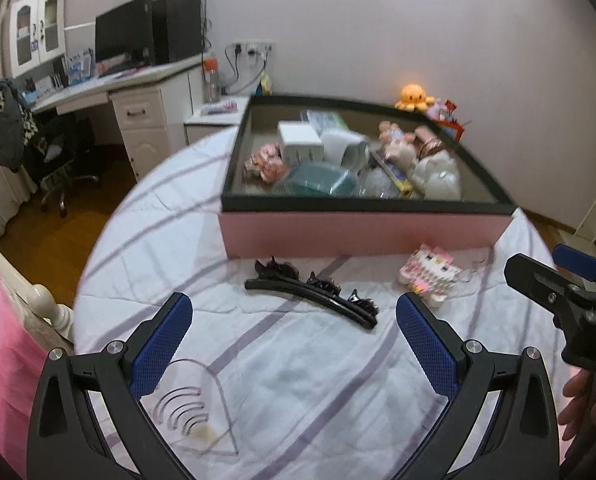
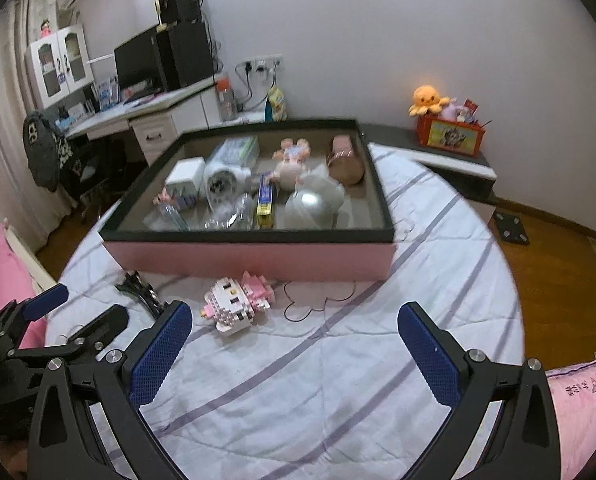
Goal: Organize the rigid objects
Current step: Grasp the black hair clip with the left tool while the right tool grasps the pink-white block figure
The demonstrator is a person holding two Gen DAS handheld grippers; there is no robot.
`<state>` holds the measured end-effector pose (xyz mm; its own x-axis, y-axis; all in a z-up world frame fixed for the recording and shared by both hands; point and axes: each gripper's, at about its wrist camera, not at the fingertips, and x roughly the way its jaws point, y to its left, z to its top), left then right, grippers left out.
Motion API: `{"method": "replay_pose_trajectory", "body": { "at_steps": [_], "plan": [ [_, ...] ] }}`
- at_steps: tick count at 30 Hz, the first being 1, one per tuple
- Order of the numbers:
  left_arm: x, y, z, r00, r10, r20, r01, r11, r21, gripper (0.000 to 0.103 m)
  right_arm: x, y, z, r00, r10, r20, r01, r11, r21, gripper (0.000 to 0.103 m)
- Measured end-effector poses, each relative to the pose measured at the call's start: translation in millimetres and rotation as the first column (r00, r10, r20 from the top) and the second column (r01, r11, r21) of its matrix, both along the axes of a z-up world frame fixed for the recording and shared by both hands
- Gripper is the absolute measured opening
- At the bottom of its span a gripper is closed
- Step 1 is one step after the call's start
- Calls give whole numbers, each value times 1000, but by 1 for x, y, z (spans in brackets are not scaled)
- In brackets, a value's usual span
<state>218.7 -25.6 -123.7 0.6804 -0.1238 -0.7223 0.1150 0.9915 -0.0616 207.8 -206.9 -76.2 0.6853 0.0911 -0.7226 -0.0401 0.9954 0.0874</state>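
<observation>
Hovering over a round table [image 1: 298, 400] with a striped white cloth: two hand-held grippers, both empty.

Left gripper [image 1: 293, 344]: blue-padded jaws spread wide, nothing between them, held above the near part of the cloth. It also appears at the left edge of the right wrist view.

Right gripper [image 2: 293, 344]: jaws likewise spread wide, gripping nothing, above the near right part of the cloth.

Pink box [image 1: 362, 232], black-rimmed, open-topped: stands on the far half of the table. Contents, crowded together: white cube-shaped item [image 2: 185, 176], white clock-like piece [image 2: 221, 184], yellow and blue carton [image 2: 265, 200], doll figure [image 2: 289, 160], copper-coloured cylinder [image 2: 346, 160], clear plastic pieces, white rounded lump [image 2: 314, 204]. Details blurred.

Black hair clip [image 1: 314, 296], long, with claw-shaped ornaments: lies loose on the cloth just near of the box front, left of centre.

Pink and white block figure [image 2: 237, 304]: lies on the cloth near the box front, right of the hair clip, apart from it.

Clear acrylic piece [image 1: 193, 404] with curved slots: flat on the cloth near the left gripper's left finger.

Thin wire outline [image 2: 318, 300]: on the cloth right of the block figure.
</observation>
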Motion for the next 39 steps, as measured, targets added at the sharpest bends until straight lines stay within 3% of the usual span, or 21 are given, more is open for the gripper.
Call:
{"method": "replay_pose_trajectory", "body": {
  "at_steps": [6,13,18,23,26,29,31,39],
  "plan": [
    [27,-8,-25,997,-14,-73,15,1000,16,103,25,5,-26,998,39,-58,-37,999,25,103],
    [44,-11,-32,992,-47,-118,45,999,-22,102,48,8,-42,991,88,-98,-81,994,74,103],
    [40,-8,-30,990,-93,-104,89,995,-48,86,56,16,-47,981,148,-122,-137,986,99,103],
    [35,0,-28,987,-122,-103,116,991,-68,82,57,18,-48,978,169,-126,-157,982,104,103],
    [33,9,-27,988,-113,-105,103,991,-90,85,55,13,-45,980,158,-123,-149,985,82,103],
    [40,11,-30,991,-65,-113,57,996,-71,100,57,10,-50,979,150,-140,-144,988,53,102],
    [44,10,-31,993,-50,-111,43,997,-65,100,58,8,-52,978,150,-142,-141,987,73,102],
    [43,14,-28,987,-123,-102,114,990,-87,80,55,12,-50,967,217,-135,-210,976,65,102]
  ]
}}
